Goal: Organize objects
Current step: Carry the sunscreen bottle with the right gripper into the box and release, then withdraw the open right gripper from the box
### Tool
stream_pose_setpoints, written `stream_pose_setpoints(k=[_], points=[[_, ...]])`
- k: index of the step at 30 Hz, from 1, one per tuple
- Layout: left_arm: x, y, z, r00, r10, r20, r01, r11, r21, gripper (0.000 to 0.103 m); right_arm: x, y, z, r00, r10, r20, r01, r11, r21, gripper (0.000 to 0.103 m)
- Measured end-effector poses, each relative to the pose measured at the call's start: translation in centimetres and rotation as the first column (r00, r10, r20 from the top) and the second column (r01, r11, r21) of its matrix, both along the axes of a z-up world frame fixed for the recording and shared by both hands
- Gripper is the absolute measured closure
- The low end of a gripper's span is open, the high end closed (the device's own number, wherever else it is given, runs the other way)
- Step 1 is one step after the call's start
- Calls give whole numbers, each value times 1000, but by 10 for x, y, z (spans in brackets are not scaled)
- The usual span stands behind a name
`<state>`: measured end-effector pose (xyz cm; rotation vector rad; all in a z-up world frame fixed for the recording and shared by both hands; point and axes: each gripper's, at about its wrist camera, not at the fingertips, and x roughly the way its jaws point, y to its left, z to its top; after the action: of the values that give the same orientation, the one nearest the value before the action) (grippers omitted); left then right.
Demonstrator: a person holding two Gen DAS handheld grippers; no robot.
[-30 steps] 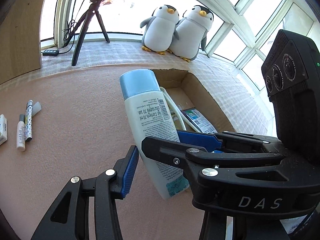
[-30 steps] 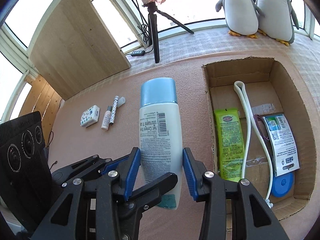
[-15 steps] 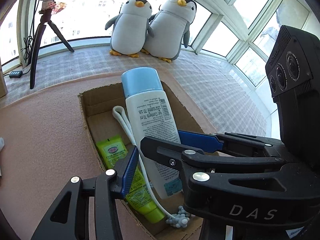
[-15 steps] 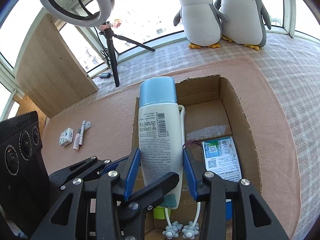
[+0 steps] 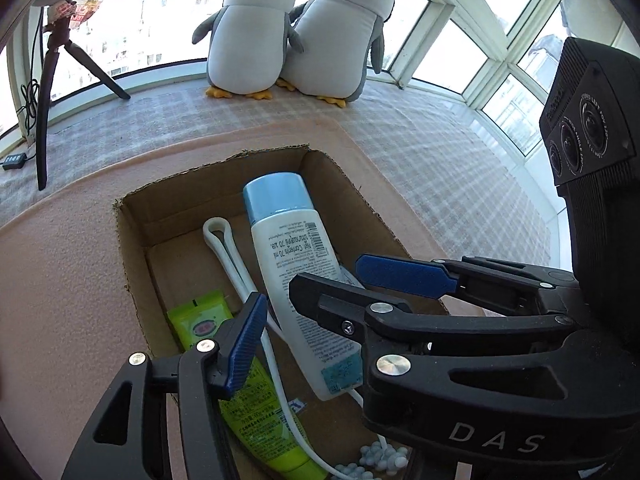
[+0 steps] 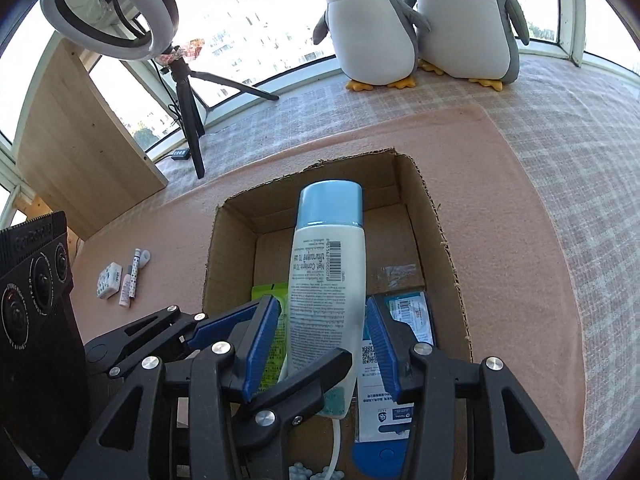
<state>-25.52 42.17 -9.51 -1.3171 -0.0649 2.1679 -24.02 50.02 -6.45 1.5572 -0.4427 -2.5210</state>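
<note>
On the pink mat, at the left, lie small items (image 6: 120,282). In the middle, the cardboard box (image 6: 448,248) holds a green tube (image 5: 208,324); above it the right gripper (image 6: 326,344) clamps the white bottle (image 6: 326,280). The left gripper (image 5: 324,304) has its fingers wide apart around the bottle.

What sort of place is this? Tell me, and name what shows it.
Probably a home's enclosed balcony or bay-window nook used for filming: curved windows, two penguin plush toys on the checked-cloth sill, and a ring light on a tripod.
</note>
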Motion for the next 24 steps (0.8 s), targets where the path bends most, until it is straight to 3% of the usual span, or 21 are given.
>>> stream_pose_setpoints(k=[2,14,24], points=[[1,-3,0,1000,4,-3,-4,1000,-5,34,2,1,0,1000,-6,-5,6,1000,-2,51],[17,-42,12,1000,5,-6,-5,1000,-7,34,14,-1,13,997,-69,-32,69,997,-22,51],[24,-129,41,996,84,-43,-84,996,4,34,24,-35,34,995,-74,-70,71,996,-53,51]])
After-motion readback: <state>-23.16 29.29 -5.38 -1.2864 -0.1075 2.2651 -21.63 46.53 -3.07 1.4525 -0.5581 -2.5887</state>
